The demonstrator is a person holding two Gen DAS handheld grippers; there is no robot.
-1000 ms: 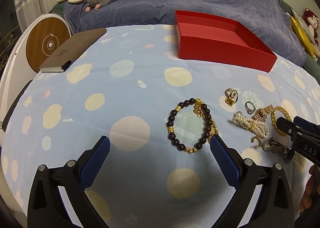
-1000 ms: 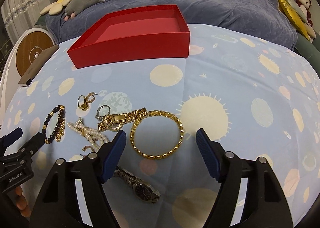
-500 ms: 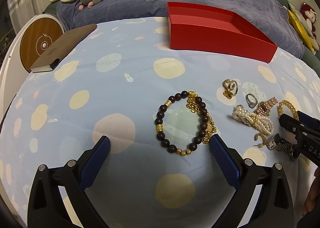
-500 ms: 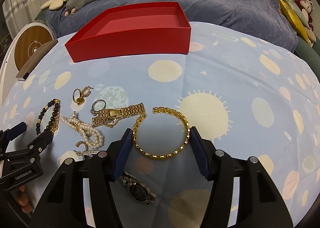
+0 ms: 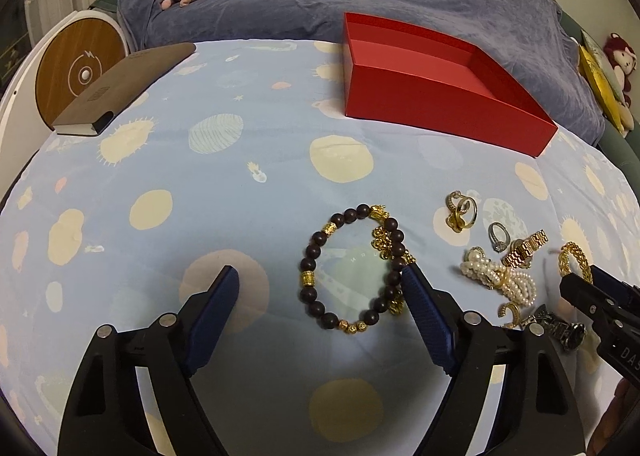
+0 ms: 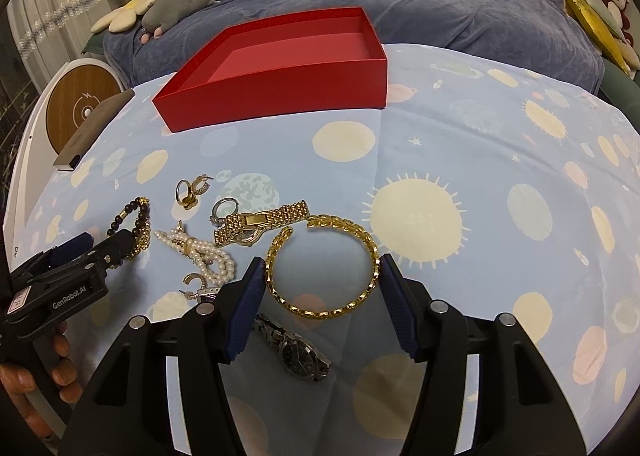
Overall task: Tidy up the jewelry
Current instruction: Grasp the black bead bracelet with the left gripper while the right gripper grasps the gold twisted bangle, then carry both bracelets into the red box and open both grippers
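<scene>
Currently your right gripper [image 6: 322, 270] sits low over the patterned cloth [image 6: 460, 143], its jaws narrowed around the gold chain bangle [image 6: 320, 264]. Each blue pad stands at or just beside the outer edge of the bangle, one on each side; you cannot tell from either view whether the pads press on it. The bangle lies flat on the cloth with its clasp gap facing away from you.

Your left gripper [image 5: 320, 288] holds its jaws wide apart. The dark bead bracelet [image 5: 352, 270] lies between them, nearer the right-hand finger, whose tip overlaps the beads and the gold charm chain [image 5: 382, 242] on that side.

Between the two grippers lie the remaining pieces:
- a gold ring pair [image 6: 190, 191], nearest the box;
- a silver ring [image 6: 224, 209], just beside a gold watch band [image 6: 260, 221];
- a pearl strand [image 6: 200, 252], bunched and knotted;
- a small hoop earring [image 6: 194, 280] near the right gripper's left finger;
- a steel wristwatch [image 6: 296, 354], lying under the right gripper.

The red box [image 6: 280, 67] stands open at the far edge of the cloth, well apart from the jewelry. A brown notebook [image 5: 124, 85] lies at the far left.
</scene>
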